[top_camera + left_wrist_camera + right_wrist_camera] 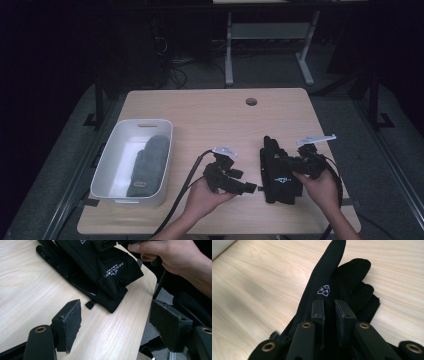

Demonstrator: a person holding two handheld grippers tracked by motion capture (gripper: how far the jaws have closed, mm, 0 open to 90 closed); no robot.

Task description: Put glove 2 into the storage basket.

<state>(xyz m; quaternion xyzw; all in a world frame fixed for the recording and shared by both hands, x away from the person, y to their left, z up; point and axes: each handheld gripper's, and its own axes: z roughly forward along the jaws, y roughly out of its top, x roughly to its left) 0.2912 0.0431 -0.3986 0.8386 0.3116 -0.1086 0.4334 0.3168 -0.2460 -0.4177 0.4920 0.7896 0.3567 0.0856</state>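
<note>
A pair of black gloves (280,184) lies stacked near the table's front right, with white logos on the upper glove (110,272). My right gripper (282,161) reaches onto them from the right, held in a hand. In the right gripper view its jaws (330,312) stand almost together, pinching a raised fold of the black glove (329,277). My left gripper (249,188) sits just left of the gloves, pointing at them. Its pads (71,322) stand wide apart over bare wood, a short way from the glove cuff, with nothing between them.
A white bin (145,121) stands at the table's left and holds a grey mitten (150,162). A cable hole (251,101) is at the back of the wooden table (210,120). The table's right edge (150,292) runs close behind the gloves. Cables trail off the front.
</note>
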